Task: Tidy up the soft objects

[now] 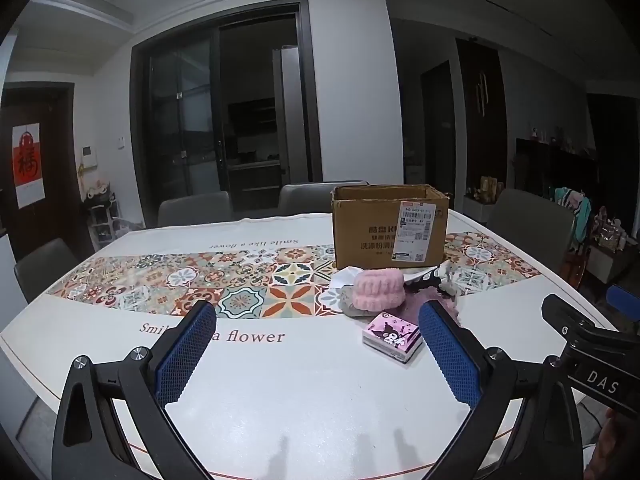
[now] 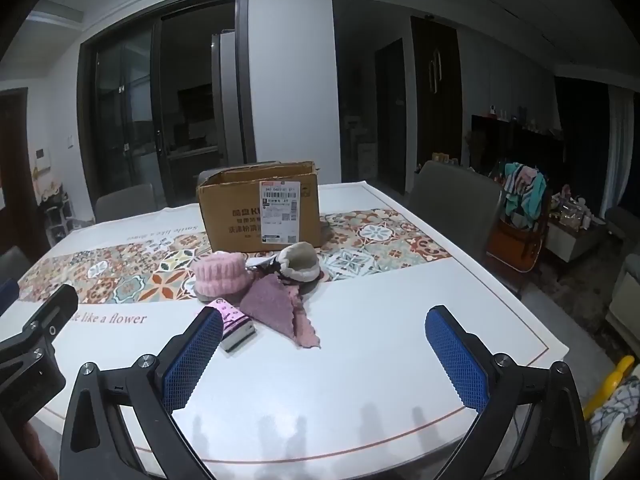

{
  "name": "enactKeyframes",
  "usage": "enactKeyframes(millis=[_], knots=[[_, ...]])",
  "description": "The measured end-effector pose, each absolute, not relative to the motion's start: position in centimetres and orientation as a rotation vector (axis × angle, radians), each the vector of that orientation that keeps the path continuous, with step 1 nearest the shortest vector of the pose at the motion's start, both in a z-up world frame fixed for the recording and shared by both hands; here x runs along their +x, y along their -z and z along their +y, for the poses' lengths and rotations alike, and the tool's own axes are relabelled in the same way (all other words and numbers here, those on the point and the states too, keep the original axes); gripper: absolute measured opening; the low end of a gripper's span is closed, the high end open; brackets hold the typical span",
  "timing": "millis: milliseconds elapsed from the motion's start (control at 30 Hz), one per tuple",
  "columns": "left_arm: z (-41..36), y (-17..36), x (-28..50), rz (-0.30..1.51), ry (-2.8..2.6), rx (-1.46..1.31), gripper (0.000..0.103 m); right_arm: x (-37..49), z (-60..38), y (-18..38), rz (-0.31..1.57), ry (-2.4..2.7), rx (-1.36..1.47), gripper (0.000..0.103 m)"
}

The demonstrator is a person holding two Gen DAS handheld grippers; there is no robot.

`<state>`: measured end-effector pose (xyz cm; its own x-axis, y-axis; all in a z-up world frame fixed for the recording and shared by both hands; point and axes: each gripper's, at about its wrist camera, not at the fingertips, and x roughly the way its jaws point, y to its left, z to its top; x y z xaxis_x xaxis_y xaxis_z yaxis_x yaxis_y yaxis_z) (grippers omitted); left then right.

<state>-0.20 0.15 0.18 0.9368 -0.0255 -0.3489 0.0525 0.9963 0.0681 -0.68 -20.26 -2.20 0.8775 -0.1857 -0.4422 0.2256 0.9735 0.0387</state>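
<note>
Both claws wide, empty: left claw, right claw; soft pile on counter before cardboard box; risk: purple cloth drags tissue pack along, overlapping pink knit snags.

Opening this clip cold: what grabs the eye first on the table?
An open cardboard box stands on the tiled band of the tablecloth. In front of it lies a small heap: a pink fluffy headband, a mauve cloth and a pink tissue pack. Both grippers, left and right, hover wide open.
</note>
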Motion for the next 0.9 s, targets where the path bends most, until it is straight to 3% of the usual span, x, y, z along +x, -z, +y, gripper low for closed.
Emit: enactKeyframes(millis=[900], knots=[[-0.14,0.0,-0.29,0.355,0.044,0.078,0.103,-0.88,-20.55,1.92,0.441,0.22,0.094,0.103]])
